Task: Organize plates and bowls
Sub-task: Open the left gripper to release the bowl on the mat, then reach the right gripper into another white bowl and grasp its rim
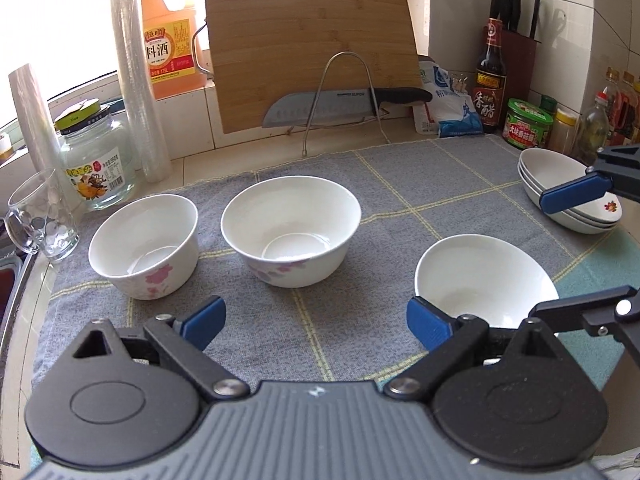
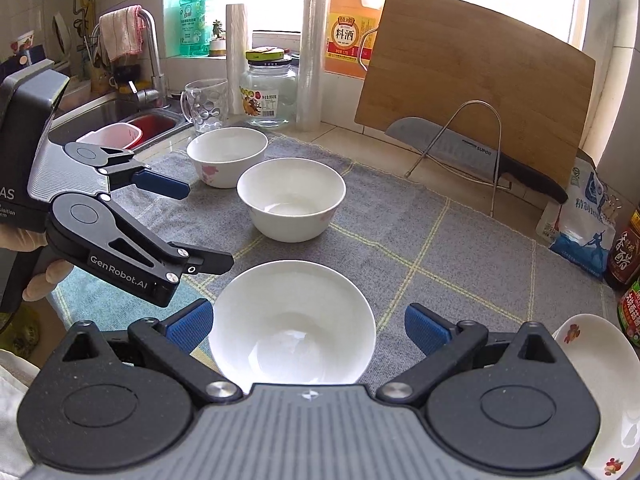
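Three white bowls stand apart on a grey checked cloth (image 1: pixel 400 184). A small flowered bowl (image 1: pixel 144 246) is at the left, a larger flowered bowl (image 1: pixel 291 230) in the middle, a plain bowl (image 1: pixel 484 280) at the right. A stack of shallow white plates (image 1: pixel 560 184) sits at the far right. My left gripper (image 1: pixel 316 322) is open and empty, hovering over the cloth's near side. My right gripper (image 2: pixel 309 326) is open, its jaws on either side of the plain bowl (image 2: pixel 292 320), not touching it. The plates (image 2: pixel 596 356) lie to its right.
A cutting board (image 1: pixel 308 52) leans at the back with a knife (image 1: pixel 344 104) on a wire rack. A glass jar (image 1: pixel 94 164), a glass mug (image 1: pixel 42 216) and wrap rolls stand at the left. Bottles and jars (image 1: pixel 524 122) crowd the right. The sink (image 2: pixel 120 120) is far left.
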Demonstrator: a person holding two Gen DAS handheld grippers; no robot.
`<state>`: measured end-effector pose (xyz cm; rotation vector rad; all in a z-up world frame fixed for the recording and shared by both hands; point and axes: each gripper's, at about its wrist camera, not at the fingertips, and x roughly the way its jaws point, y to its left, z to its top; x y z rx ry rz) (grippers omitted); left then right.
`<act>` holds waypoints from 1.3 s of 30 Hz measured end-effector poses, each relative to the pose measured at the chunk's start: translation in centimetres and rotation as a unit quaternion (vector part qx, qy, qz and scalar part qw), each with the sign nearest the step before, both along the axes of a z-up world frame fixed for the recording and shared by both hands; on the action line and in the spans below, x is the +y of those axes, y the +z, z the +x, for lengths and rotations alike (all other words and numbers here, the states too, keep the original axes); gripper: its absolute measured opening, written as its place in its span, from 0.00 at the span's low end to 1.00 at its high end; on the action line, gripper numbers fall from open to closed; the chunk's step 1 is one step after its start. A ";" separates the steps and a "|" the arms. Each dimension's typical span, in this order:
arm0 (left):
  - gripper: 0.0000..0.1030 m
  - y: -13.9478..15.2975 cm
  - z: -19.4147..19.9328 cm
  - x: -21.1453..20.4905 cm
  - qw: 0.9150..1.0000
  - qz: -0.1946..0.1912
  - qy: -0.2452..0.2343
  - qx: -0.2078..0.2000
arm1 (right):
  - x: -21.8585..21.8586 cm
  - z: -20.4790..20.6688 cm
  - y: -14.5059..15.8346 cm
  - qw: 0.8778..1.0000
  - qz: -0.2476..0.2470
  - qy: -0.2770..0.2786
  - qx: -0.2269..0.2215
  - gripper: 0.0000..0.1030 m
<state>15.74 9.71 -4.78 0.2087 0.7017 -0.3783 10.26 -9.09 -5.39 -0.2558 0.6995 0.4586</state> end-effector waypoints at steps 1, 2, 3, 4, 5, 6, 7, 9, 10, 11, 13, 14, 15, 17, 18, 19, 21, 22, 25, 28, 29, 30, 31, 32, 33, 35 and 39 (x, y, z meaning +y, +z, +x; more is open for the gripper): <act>0.94 0.0 0.1 0.0 1.000 0.004 0.004 -0.005 | 0.1 0.2 0.1 1.000 0.001 0.002 0.001 1.00; 0.94 -0.1 0.2 0.0 1.000 0.006 0.006 -0.008 | 0.2 0.6 0.2 1.000 0.001 0.003 0.001 1.00; 0.94 -0.1 0.3 0.0 1.000 0.006 0.008 -0.010 | 0.3 0.9 0.2 1.000 0.003 0.005 0.002 1.00; 0.94 -0.1 0.5 0.1 1.000 0.006 0.012 -0.013 | 0.3 1.2 0.3 1.000 0.006 0.006 0.003 1.00; 0.94 -0.2 0.6 0.2 1.000 0.006 0.015 -0.014 | 0.4 1.6 0.3 1.000 0.008 0.006 0.006 1.00; 0.94 -0.2 0.8 0.2 1.000 0.006 0.018 -0.015 | 0.5 2.0 0.3 1.000 0.010 0.006 0.009 1.00; 0.94 -0.3 1.0 0.3 1.000 0.005 0.021 -0.017 | 0.6 2.3 0.4 1.000 0.011 0.008 0.010 1.00; 0.94 -0.5 1.5 0.3 0.999 0.004 0.025 -0.020 | 1.0 3.0 0.5 1.000 0.010 0.014 0.012 1.00; 0.94 -0.7 1.8 0.3 0.999 0.003 0.026 -0.021 | 1.2 3.5 0.5 1.000 0.007 0.017 0.011 1.00; 0.94 -0.8 2.0 0.3 0.999 0.004 0.027 -0.022 | 1.5 4.0 0.6 1.000 0.004 0.020 0.011 1.00; 0.94 -1.1 2.6 0.3 0.999 0.005 0.029 -0.024 | 1.9 4.9 0.8 1.000 0.002 0.025 0.011 1.00; 0.94 -1.2 2.8 0.3 0.999 0.005 0.031 -0.025 | 2.0 5.5 0.9 1.000 0.003 0.028 0.012 1.00; 0.94 -1.3 2.9 0.3 0.999 0.005 0.032 -0.025 | 2.2 6.0 0.9 0.999 0.004 0.031 0.014 1.00; 0.94 -1.4 3.5 0.3 0.999 0.002 0.032 -0.026 | 2.4 6.9 1.0 0.999 0.005 0.036 0.017 1.00; 0.94 -1.5 3.6 0.3 0.999 0.001 0.033 -0.028 | 2.6 7.5 0.9 0.999 0.007 0.038 0.021 1.00; 0.94 -1.6 3.8 0.3 0.999 0.000 0.033 -0.030 | 2.6 7.9 0.9 0.999 0.007 0.038 0.023 1.00; 0.94 -1.9 4.0 0.1 0.999 0.003 0.031 -0.035 | 2.8 9.1 0.9 0.999 0.009 0.037 0.028 1.00; 0.94 -2.0 4.2 0.0 0.999 0.003 0.029 -0.035 | 2.9 9.5 0.9 0.999 0.010 0.038 0.030 1.00; 0.94 -2.3 4.6 -0.2 0.999 -0.001 0.024 -0.033 | 3.1 10.9 0.8 0.998 0.012 0.043 0.039 1.00; 0.94 -2.6 5.0 -0.3 0.999 -0.002 0.022 -0.028 | 3.5 12.2 0.7 0.997 0.012 0.051 0.048 1.00; 0.94 -2.8 5.2 -0.4 0.999 -0.003 0.021 -0.026 | 3.7 12.7 0.5 0.997 0.011 0.054 0.051 1.00; 0.94 -2.8 5.4 -0.4 0.999 -0.003 0.021 -0.025 | 3.9 13.2 0.4 0.997 0.010 0.057 0.054 1.00; 0.93 -2.9 5.5 -0.4 0.999 -0.005 0.020 -0.025 | 4.0 13.5 0.3 0.997 0.010 0.059 0.057 1.00; 0.93 -2.9 5.7 -0.5 1.000 -0.006 0.018 -0.025 | 4.1 14.1 0.2 0.996 0.010 0.062 0.060 1.00; 0.93 -3.0 5.8 -0.5 1.000 -0.006 0.016 -0.024 | 4.2 14.5 0.1 0.996 0.010 0.065 0.063 1.00; 0.93 -3.2 6.1 -0.7 1.000 -0.005 0.015 -0.024 | 4.4 15.2 -0.1 0.995 0.013 0.069 0.070 1.00; 0.92 -3.6 6.5 -0.9 1.000 -0.008 0.009 -0.017 | 4.8 16.7 -0.7 0.993 0.015 0.079 0.087 1.00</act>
